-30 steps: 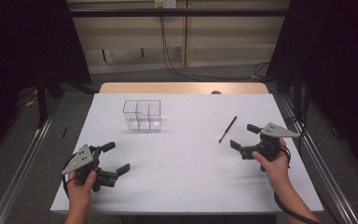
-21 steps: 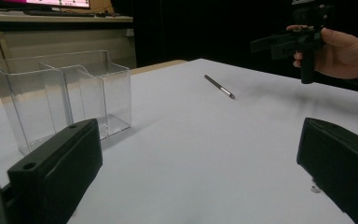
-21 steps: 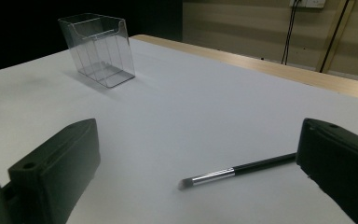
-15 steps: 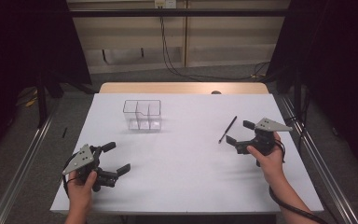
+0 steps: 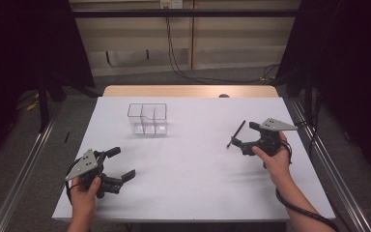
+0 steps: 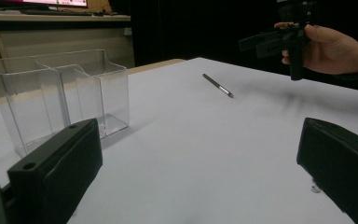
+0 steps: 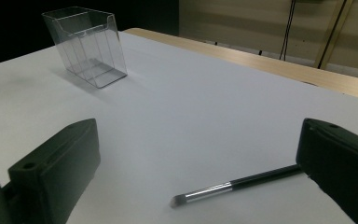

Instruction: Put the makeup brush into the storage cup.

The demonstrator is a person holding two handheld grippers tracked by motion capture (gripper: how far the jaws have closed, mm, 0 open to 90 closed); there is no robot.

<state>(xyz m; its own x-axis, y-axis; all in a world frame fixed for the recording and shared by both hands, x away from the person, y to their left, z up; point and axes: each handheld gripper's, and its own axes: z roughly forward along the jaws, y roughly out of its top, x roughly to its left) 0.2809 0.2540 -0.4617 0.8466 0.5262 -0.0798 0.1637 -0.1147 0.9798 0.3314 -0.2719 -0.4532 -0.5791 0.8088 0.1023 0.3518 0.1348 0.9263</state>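
One thin makeup brush point(image 5: 235, 134) lies flat on the white table point(image 5: 188, 183), right of centre, its long axis running diagonally: the bristle tip points near-left, the dark handle far-right. Just beside it on the right, the right gripper point(image 5: 245, 137) hangs with jaws spread wide, holding nothing, the brush lying between them in the right gripper view. At the near-left edge the left gripper point(image 5: 121, 164) is likewise spread and empty. Far-left of centre stands a clear plastic organizer point(image 5: 147, 118), well apart from the brush

White table point(image 5: 188, 183), wooden edge strip point(image 5: 164, 91) behind, pale panelled wall point(image 5: 232, 43), hanging cables point(image 5: 174, 53), grey floor point(image 5: 34, 159), dark curtains point(image 5: 24, 43).
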